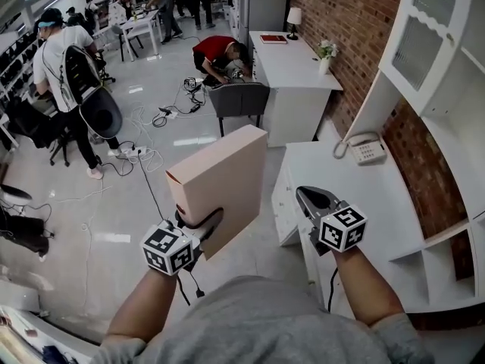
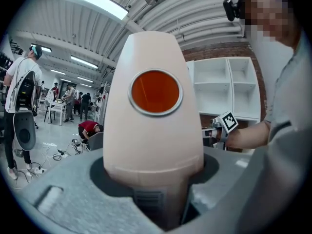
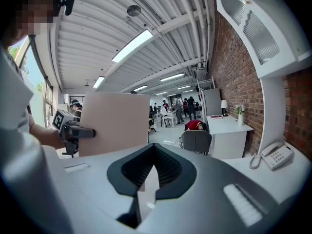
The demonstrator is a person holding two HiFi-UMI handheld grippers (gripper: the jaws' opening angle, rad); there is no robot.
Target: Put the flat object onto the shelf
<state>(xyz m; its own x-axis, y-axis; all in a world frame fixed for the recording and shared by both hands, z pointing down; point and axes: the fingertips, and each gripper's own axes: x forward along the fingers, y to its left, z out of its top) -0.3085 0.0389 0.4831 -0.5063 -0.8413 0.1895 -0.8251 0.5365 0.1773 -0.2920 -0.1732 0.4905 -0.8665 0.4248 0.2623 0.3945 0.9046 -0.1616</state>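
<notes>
Grey shirt (image 1: 258,324) fills the near edge, with both forearms reaching forward. Left gripper (image 1: 201,224) clamps the bottom edge of the flat pink box (image 1: 223,180), which stands upright in the air above the floor, well left of the white shelf unit (image 1: 447,260). Right gripper (image 1: 309,197) hangs beside the box at the edge of the white counter (image 1: 379,196), its 2 jaws pressed together with nothing between them

Flat box (image 1: 221,180) pale pink-beige, round patch (image 2: 155,92) orange — shelf (image 1: 436,243) white, wall (image 1: 345,21) red brick.

Left hand-held gripper (image 2: 154,182) clamps a pink flat box (image 2: 153,140), seemingly edge-on.
</notes>
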